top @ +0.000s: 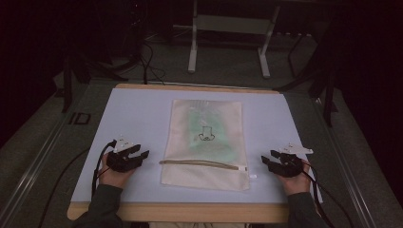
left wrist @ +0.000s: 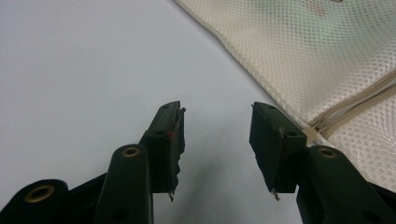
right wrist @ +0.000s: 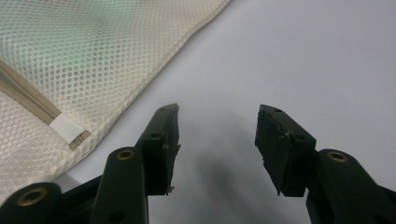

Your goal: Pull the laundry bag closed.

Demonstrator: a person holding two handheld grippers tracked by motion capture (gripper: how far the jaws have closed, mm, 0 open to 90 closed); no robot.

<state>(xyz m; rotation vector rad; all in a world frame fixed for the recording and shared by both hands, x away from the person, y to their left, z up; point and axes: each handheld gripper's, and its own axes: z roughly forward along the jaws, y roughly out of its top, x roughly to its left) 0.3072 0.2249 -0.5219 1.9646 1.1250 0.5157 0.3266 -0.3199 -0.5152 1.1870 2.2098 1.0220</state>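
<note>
Seen from above at the near edge of the surface (top: 142, 102): two sleeved forearms, a hand on each tool. Left gripper (top: 138, 155) and right gripper (top: 267, 161) rested low on the pale sheet, both spread wide, nothing held. Confirmed up close: left gripper (left wrist: 216, 128) with fingers (left wrist: 169, 140) parted over bare sheet; right gripper (right wrist: 218, 128) with fingers (right wrist: 164, 140) likewise parted and empty.

Lay flat between them: a cream mesh bag (top: 206, 142), long axis running away from the person, short near edge closest to the hands. Ran crosswise near that edge, from the left side to the right: a tan zipper (top: 202, 164), its light end tab (top: 245, 169) toward the right gripper.

In the left gripper view, the mesh bag (left wrist: 317, 56) lay ahead and to the right of the fingers, the zipper (left wrist: 355, 107) end just past the right finger. In the right gripper view, the mesh bag (right wrist: 79, 60) lay ahead and to the left, the zipper (right wrist: 28, 95) and its end tab (right wrist: 66, 128) beside the left finger. Judged about equally near on both sides.

Farther off, through the mesh: something green (top: 209, 130) and a small dark printed mark (top: 206, 134), identity unclear. Beyond the surface: a white frame (top: 192, 47) and dark floor.
</note>
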